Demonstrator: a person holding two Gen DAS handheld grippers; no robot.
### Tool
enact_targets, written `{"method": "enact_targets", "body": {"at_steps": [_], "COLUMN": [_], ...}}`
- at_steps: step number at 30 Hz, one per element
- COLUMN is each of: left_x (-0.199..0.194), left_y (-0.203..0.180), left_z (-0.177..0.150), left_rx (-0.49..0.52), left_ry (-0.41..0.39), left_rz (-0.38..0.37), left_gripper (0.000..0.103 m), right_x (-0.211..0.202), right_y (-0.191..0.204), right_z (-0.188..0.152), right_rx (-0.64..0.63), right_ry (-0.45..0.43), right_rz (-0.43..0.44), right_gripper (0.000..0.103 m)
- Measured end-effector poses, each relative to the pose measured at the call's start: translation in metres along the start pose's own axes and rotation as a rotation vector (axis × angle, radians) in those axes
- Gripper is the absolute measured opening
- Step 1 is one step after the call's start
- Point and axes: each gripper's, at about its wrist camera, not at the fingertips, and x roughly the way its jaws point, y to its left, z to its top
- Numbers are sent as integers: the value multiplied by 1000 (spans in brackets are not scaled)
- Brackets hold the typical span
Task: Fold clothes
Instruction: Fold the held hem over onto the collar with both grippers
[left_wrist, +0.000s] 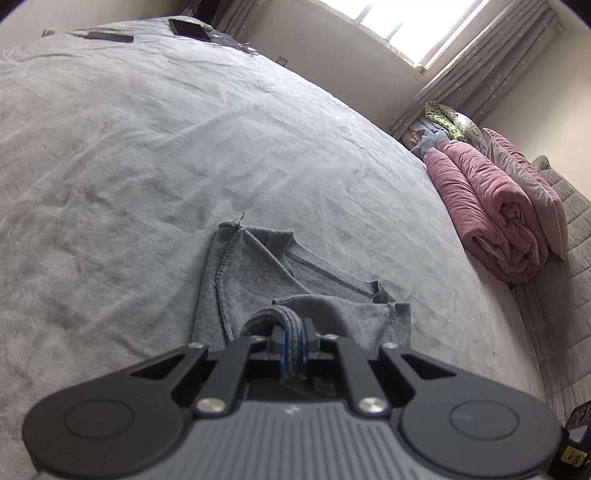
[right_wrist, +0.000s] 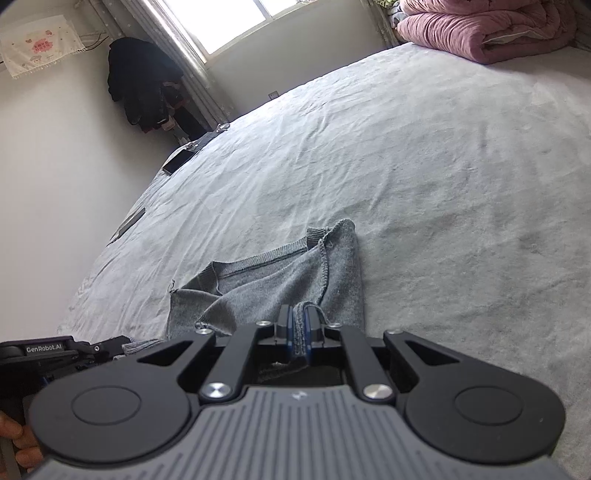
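Grey sweater (left_wrist: 295, 288) pinched by both hand-held grippers.

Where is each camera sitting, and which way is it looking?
Left wrist: sits on the left gripper, looks along its fingers, shut on the grey sweater, over the bed toward the pink quilt.
Right wrist: sits on the right gripper, also pinching the sweater; the left gripper and a hand show.
Shared: sweater, bed, quilt, window.

"GenRobot.AI" in white on the black body of the left tool (right_wrist: 55, 350), seen from the right wrist.
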Motion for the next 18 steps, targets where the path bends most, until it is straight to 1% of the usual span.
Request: {"method": "enact_targets", "body": {"at_steps": [6,9,12,18], "left_x": [24,36,48,67], "left_y": [8,9,12,23], "left_z": [17,25,31,42], "left_rx": [-40,-50,-64,-107], "left_ry": [8,6,7,12], "left_rz": [15,8,3,-28], "left_gripper": [7,7,7,7], "right_x": [26,37,48,64], "right_y": [-2,-5,-4,-6], "right_z": [13,21,29,37], "right_rx": [35,55,48,61], "right_ry": [0,-4,-5,-7], "right_rz": [4,-4,-21,-32], "right_gripper": [9,8,8,8]}}
